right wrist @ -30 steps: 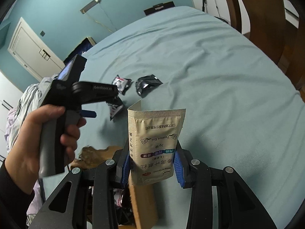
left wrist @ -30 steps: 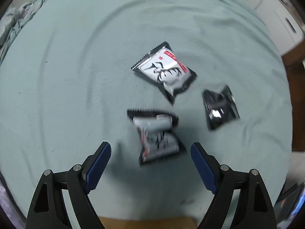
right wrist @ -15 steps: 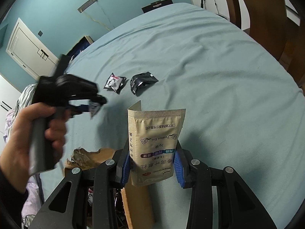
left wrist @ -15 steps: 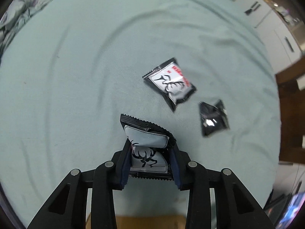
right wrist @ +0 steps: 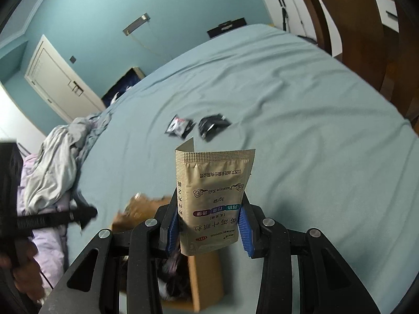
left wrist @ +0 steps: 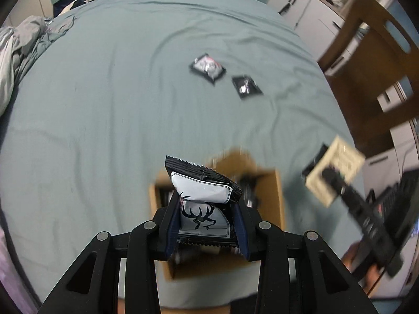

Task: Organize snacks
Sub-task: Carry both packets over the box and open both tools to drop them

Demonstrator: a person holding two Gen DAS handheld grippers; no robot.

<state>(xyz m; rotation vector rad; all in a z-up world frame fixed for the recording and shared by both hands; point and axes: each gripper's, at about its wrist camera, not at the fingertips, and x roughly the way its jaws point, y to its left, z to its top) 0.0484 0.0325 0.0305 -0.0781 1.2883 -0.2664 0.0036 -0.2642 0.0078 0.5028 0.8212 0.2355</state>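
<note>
My left gripper [left wrist: 207, 222] is shut on a black-and-white deer-print snack packet [left wrist: 201, 191] and holds it above an open cardboard box [left wrist: 272, 183] on the teal bed. My right gripper [right wrist: 209, 225] is shut on a tan sachet [right wrist: 213, 198], held upright above the same box [right wrist: 207, 277]; it shows blurred at the right of the left wrist view [left wrist: 332, 170]. Two more packets lie further out on the bed: a black-and-white one [left wrist: 208, 66] [right wrist: 179, 127] and a black one [left wrist: 246, 86] [right wrist: 213, 127].
The bed sheet [left wrist: 91, 104] is wrinkled, with bunched grey bedding [right wrist: 57, 162] at its left edge. A wooden chair [left wrist: 366, 65] and white cabinets [left wrist: 301, 2] stand to the right. A white door [right wrist: 57, 78] is in the teal wall.
My left gripper closed on the deer-print packet, lifted it off the bed and carried it back over the cardboard box. My right gripper kept hold of the tan sachet and tilted upward.
</note>
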